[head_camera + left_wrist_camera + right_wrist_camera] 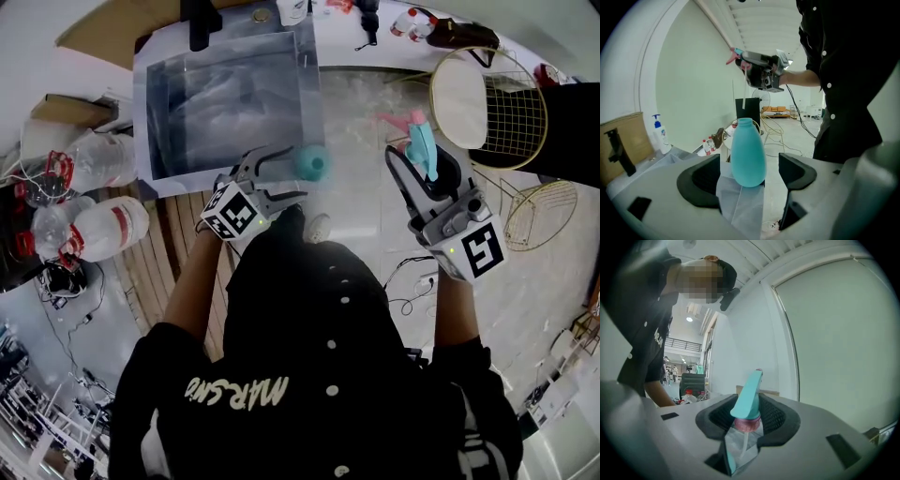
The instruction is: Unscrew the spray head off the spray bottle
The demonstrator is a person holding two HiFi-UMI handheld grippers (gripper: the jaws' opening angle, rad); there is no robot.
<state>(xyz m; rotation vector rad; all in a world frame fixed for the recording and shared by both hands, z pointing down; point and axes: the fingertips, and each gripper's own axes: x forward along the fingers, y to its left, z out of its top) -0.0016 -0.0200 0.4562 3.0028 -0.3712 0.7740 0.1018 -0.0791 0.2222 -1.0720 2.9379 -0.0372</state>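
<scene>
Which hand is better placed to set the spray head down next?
Right. The right gripper clamps the spray head, already off the bottle; the left gripper stands open around the bottle.

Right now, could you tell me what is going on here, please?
A person works with a hand-held gripper in each hand. The right hand-held gripper is clamped on the teal spray head, already off. The teal bottle, neck open, stands upright between the parted jaws of the left hand-held gripper, which do not touch it.
</scene>
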